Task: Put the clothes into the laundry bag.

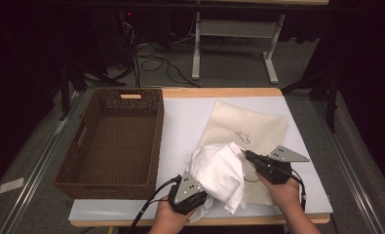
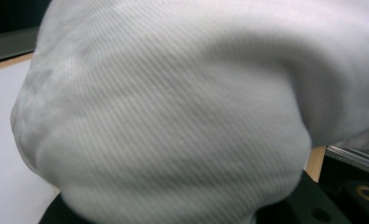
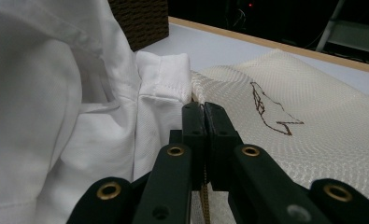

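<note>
A pale sheet is covering the wooden table (image 1: pixel 219 92), with grey floor and a white table frame (image 1: pixel 234 34) standing beyond in the dark. The left gripper (image 1: pixel 192 187) is bunching the white garment (image 1: pixel 218 170), though I cannot tell how its fingers are set. The right gripper (image 1: pixel 248 156) is pinching the mouth of the cream mesh bag (image 1: pixel 253 126), fingers pressed together, just beside the garment. A brown wicker basket (image 1: pixel 112 141) is sitting left.

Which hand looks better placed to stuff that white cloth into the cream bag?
Probably the left. The left gripper holds the bunched white garment, with cloth right against its camera. The right gripper is pinched shut at the edge of the cream mesh bag, seemingly holding its mouth.
</note>
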`<state>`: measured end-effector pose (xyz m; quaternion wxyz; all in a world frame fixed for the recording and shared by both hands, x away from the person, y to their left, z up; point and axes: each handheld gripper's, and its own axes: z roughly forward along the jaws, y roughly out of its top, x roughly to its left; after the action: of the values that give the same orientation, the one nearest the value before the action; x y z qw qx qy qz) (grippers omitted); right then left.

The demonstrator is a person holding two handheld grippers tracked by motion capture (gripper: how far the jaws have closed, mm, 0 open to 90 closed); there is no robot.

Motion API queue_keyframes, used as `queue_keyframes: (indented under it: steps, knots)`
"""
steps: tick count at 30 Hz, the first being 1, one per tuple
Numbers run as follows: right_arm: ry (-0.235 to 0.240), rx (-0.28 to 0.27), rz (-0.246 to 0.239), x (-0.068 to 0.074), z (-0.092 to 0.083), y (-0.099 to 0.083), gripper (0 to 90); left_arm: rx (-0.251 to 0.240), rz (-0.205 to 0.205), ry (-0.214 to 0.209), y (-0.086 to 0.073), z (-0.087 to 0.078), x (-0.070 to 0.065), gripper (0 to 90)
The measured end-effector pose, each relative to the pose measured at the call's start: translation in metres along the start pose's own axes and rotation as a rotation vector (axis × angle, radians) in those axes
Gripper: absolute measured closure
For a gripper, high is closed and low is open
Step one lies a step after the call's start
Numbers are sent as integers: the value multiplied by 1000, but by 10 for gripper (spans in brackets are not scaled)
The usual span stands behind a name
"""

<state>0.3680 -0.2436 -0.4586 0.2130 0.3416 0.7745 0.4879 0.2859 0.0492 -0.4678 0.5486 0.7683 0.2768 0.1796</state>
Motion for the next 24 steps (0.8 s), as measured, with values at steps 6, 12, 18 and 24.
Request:
queue_keyframes:
  steps: [6,12,18,24]
  knots:
    - [16,-1,13,1,1,-2,893,-39,-9,3,15,-2,6,749]
    - [50,-3,15,9,2,-2,893,-61,10,11,32,-11,10,749]
    - [38,8,18,8,3,-3,893,-35,-8,-1,23,4,9,748]
    - [29,0,28,5,0,-5,893,19,-16,-16,8,24,4,746]
